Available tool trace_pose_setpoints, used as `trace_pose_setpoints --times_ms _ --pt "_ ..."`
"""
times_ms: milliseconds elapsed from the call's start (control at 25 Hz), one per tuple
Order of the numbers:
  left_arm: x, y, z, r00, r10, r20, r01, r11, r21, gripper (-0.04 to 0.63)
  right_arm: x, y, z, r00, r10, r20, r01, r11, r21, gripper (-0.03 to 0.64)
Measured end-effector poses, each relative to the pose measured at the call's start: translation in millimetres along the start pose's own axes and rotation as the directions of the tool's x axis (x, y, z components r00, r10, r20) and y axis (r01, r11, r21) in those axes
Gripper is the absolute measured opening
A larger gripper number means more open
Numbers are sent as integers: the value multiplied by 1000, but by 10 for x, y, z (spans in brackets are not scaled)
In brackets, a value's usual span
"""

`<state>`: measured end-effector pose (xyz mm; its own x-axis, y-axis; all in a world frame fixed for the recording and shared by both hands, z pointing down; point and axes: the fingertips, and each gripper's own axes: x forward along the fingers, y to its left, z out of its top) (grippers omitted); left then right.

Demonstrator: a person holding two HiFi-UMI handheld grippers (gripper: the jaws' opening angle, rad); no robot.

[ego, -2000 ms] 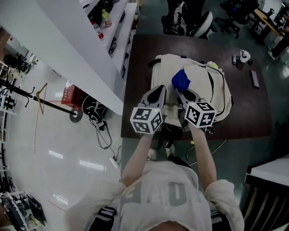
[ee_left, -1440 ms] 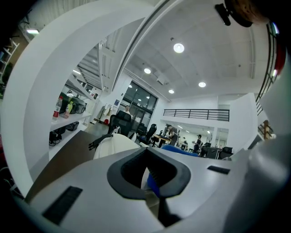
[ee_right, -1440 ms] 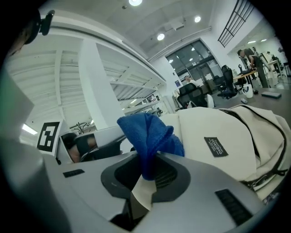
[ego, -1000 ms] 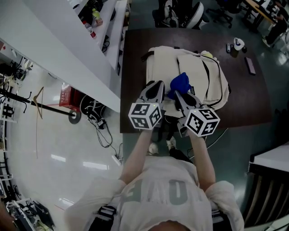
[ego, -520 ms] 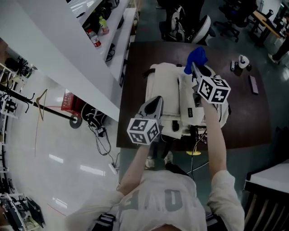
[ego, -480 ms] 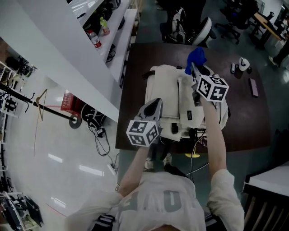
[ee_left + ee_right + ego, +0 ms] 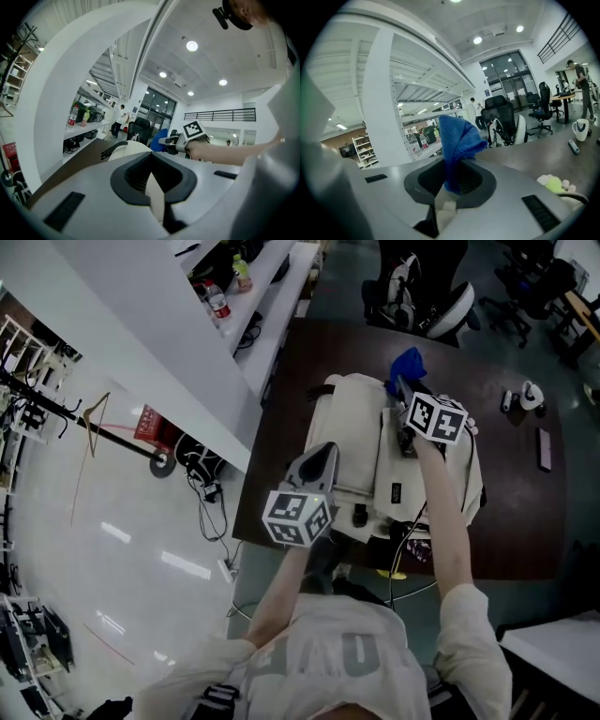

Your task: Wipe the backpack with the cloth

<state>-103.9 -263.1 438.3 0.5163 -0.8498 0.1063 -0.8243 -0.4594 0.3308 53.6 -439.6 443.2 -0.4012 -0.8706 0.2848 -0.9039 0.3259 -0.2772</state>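
Note:
A cream backpack (image 7: 352, 432) lies flat on the dark brown table (image 7: 511, 502). My right gripper (image 7: 402, 386) is stretched out over the backpack's far end, shut on a blue cloth (image 7: 408, 363) that sticks up from its jaws. In the right gripper view the blue cloth (image 7: 457, 139) stands clamped in the gripper (image 7: 448, 188). My left gripper (image 7: 324, 452) hovers over the backpack's near left edge, shut with nothing in it. In the left gripper view the gripper (image 7: 154, 183) points along the backpack (image 7: 127, 150) toward the cloth (image 7: 162, 139).
A white mug (image 7: 532, 395) and a dark flat bar (image 7: 545, 448) sit on the table's right side. White shelving (image 7: 267, 296) runs along the left of the table. Office chairs (image 7: 422, 301) stand beyond its far edge. Cables (image 7: 204, 491) lie on the floor.
My right gripper carried the blue cloth from the backpack's near part up to its far end. The left gripper stayed by the near left edge.

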Motion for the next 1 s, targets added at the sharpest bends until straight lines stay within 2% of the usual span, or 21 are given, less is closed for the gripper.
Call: trace_pose_setpoints --times_ms 240,520,680,840,1000 --pt "-69 -14 41 1000 5 22 -4 999 -33 5 -410 243 -56 999 34 16 -34 999 -3 43" --pt "-168 -367 75 996 -83 31 83 997 -3 5 -1034 490 -389 999 5 34 -5 1000 20 43" --pt "-226 -478 -16 994 -110 18 110 994 -13 4 -1403 596 -732 1000 -13 16 11 996 84 43" --pt "-374 -444 -47 995 -96 23 97 995 -29 3 -1693 779 -1060 1000 -16 0 16 991 134 43" --pt "-532 -388 -80 997 -72 22 73 996 -45 4 -1944 890 -1211 998 -54 15 52 990 130 43"
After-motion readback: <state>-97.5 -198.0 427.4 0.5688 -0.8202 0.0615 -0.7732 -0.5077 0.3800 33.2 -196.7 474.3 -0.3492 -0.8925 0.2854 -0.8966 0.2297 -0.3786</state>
